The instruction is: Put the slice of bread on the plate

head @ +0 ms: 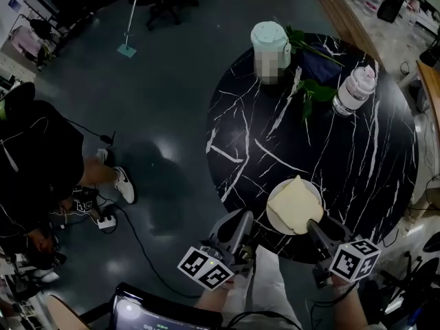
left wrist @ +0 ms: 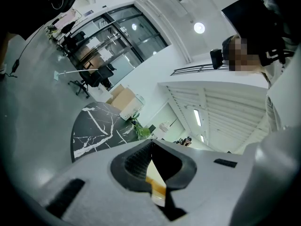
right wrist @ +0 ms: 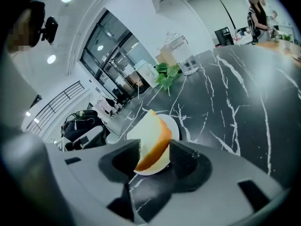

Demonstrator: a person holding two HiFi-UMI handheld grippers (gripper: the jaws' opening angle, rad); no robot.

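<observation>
Bread slice (head: 295,205) lies on the white plate (head: 315,188), which sits near the closest edge of the round black marble worktop (head: 275,143). From my seat, the right gripper view shows the slice leaning with its brown crust edge up, in the gap between that gripper's jaws. The right gripper (head: 317,231) has its jaws apart and I see neither pad pressing the bread, so it has hold of nothing. Its tip is at the lower right rim of the plate. The left gripper (head: 242,224) hangs just off the worktop's edge, left of the plate, with its jaws brought together at the tips. A pale sliver with a brown band shows in the slot behind them; I cannot tell what it is. Farther back stand a pale green jug (head: 269,43), a clear bottle (head: 355,88) and some green leaves (head: 315,90).
</observation>
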